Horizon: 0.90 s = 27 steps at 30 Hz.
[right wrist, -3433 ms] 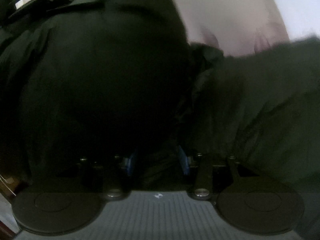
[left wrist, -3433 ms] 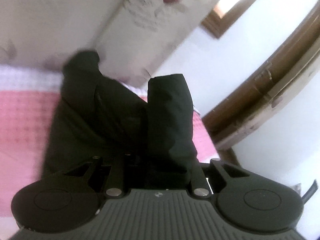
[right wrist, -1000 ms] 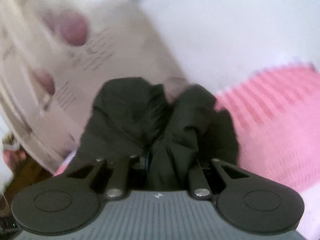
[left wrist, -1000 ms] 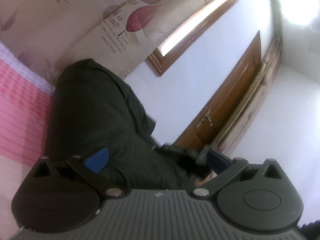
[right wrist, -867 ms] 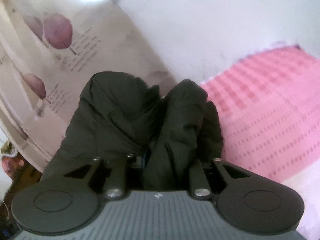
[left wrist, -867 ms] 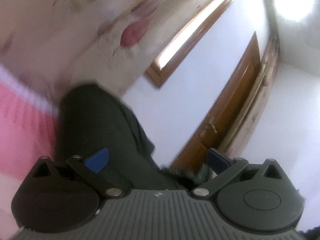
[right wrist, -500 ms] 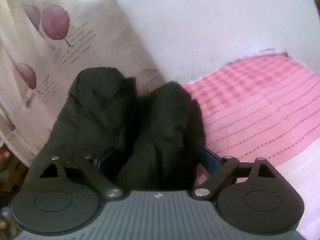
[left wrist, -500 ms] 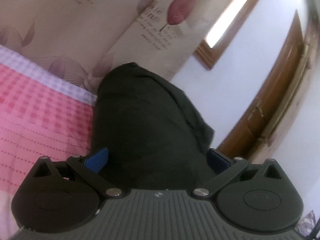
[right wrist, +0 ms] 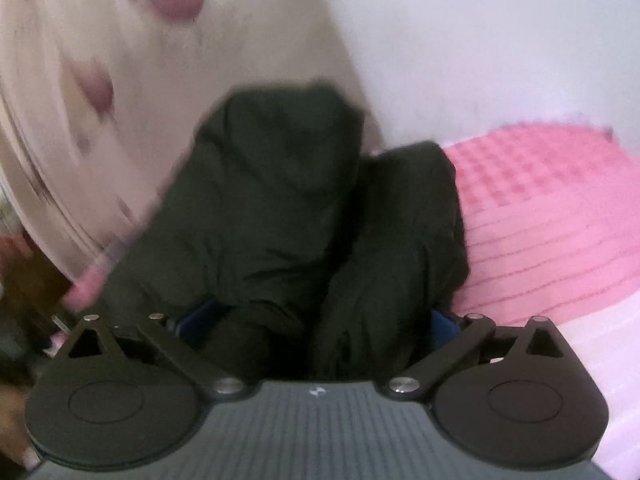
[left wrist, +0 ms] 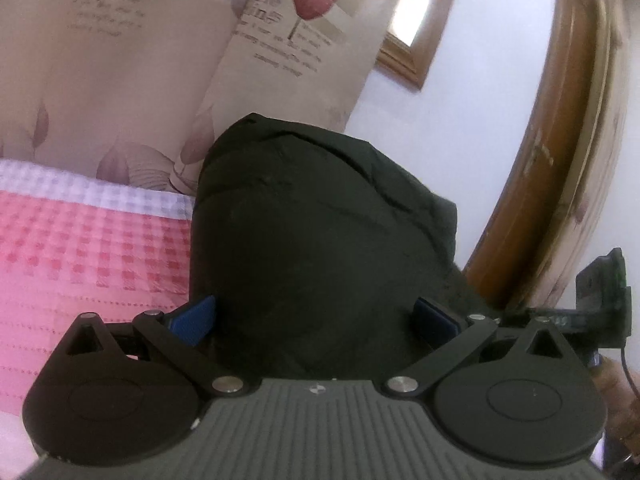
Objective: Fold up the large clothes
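Left wrist view, one dark garment (left wrist: 320, 240) on one pink checked bed (left wrist: 80, 248), left gripper (left wrist: 316, 316) jaws spread around it, right gripper (right wrist: 316, 320) jaws just opened wide, cloth between, seemingly unpinched.

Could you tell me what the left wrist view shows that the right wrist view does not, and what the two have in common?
Only the left wrist view shows a wooden door, a wood-framed window and the printed lettering on the curtain.

Only the right wrist view shows the dark garment bunched into two separate folds; this view is motion-blurred.

Both show the dark garment lying between wide-open blue pads, the pink checked bedspread, the leaf-print curtain and a white wall. The right hand-held gripper has just been opening; the left hand-held gripper stands open too.
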### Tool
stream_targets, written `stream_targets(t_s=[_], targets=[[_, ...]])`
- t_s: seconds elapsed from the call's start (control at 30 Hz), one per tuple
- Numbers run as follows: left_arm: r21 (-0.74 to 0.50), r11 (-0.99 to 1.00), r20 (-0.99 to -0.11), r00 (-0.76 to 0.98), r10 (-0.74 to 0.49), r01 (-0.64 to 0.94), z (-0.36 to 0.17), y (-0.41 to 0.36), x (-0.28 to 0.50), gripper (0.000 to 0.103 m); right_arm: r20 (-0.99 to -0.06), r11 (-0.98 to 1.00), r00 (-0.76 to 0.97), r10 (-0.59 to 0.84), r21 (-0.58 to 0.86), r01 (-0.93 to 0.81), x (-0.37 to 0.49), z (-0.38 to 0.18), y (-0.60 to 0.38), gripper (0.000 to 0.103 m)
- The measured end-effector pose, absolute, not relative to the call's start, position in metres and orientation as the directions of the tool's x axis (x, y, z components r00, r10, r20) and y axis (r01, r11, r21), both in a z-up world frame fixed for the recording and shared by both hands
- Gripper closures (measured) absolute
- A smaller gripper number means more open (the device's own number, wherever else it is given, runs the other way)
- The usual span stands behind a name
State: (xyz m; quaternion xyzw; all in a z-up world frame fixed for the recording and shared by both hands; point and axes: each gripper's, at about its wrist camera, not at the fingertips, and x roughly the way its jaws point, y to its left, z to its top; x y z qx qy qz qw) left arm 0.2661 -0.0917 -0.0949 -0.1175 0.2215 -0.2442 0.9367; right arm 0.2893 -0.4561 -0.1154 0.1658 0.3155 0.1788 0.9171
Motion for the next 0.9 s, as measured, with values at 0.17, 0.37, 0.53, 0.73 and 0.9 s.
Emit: stream_targets(t_s=[0.17,0.37,0.53,0.73,0.9], targets=[[-0.223,0.878,-0.399,0.782,-0.479,0.424,-0.09,-0.106,0.262,0.0,-0.508,0.822,0.719,0.474,0.548,-0.155,0.295,-0.151,-0.472,0.0],[-0.179,0.893,-0.428,0.785,-0.448,0.413,-0.078,-0.113,0.261,0.0,-0.452,0.845,0.819,0.354,0.53,-0.072,0.264,-0.109,-0.494,0.0],[-0.114,0.888,-0.406,0.795,-0.451,0.446,-0.069,-0.126,0.251,0.0,-0.271,0.904,0.905,0.327,0.369,-0.216,0.247,-0.017,-0.474,0.0],[-0.052,0.887,-0.414,0.798,-0.438,0.459,-0.066,-0.142,0.248,0.0,-0.364,0.92,0.846,0.39,0.196,-0.339,0.304,0.011,-0.397,0.065],[-0.011,0.888,-0.426,0.801,-0.42,0.46,-0.066,-0.149,0.249,0.0,-0.506,0.947,0.804,0.313,0.101,-0.304,0.354,-0.021,-0.367,0.067]])
